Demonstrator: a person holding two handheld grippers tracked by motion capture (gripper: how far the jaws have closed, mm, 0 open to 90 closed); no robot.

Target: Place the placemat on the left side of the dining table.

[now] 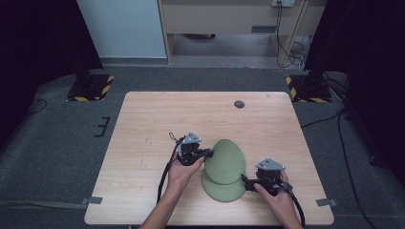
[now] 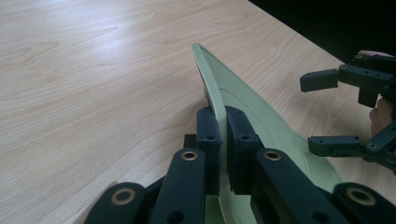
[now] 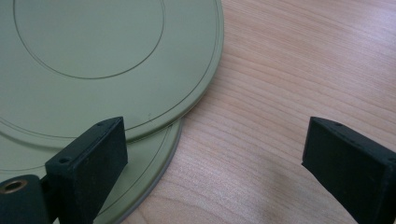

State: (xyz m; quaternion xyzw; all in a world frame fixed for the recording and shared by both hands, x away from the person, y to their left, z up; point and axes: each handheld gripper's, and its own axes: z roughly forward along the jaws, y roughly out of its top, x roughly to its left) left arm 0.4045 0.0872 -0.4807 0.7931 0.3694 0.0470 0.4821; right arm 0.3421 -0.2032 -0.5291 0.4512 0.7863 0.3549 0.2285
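Two olive-green plates overlap near the table's front middle. The upper plate [image 1: 225, 160] [image 2: 261, 116] [image 3: 93, 56] is tilted, its left rim raised, and it rests on the lower plate [image 1: 222, 189] [image 3: 154, 163]. My left gripper [image 1: 207, 153] [image 2: 223, 140] is shut on the upper plate's left rim. My right gripper [image 1: 246, 182] [image 3: 215, 154] stands open at the plates' right edge, one jaw over the plates' rims and the other over bare wood. It also appears open at the right of the left gripper view [image 2: 327, 112].
The plates lie on a light wooden table [image 1: 153, 124] with a small dark round disc [image 1: 239, 104] near its far edge. Stand bases marked with yellow-black tape [image 1: 90, 88] sit on the floor behind the table at both sides.
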